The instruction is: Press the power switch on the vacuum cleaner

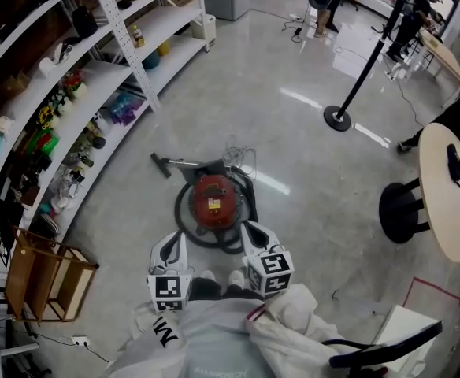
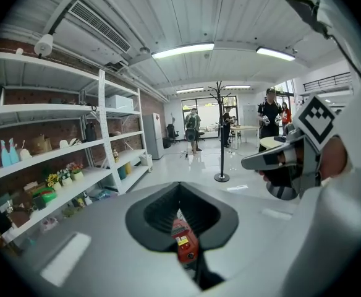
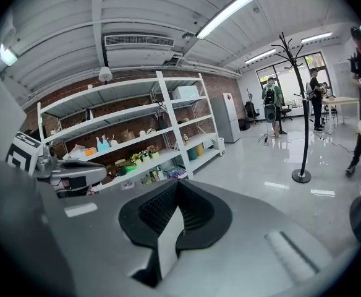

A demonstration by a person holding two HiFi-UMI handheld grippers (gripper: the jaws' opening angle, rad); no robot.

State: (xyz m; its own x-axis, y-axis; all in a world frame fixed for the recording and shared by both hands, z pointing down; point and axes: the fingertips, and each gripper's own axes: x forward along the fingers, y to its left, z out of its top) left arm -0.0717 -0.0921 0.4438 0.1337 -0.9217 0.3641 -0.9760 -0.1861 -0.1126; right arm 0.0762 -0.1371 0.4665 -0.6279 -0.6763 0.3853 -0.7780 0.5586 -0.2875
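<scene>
Left gripper [image 1: 172,244] and right gripper [image 1: 255,235], jaws closed and empty, near the vacuum cleaner [image 1: 213,199] ringed by hose [image 1: 184,220].

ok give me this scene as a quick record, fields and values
vacuum cleaner: red, on the floor, black hose coiled round it
left gripper: jaws together, empty, held near the vacuum cleaner
right gripper: jaws together, empty, alongside the left
contact: neither touches the vacuum cleaner
surroundings: shelves at left, round table at right
</scene>
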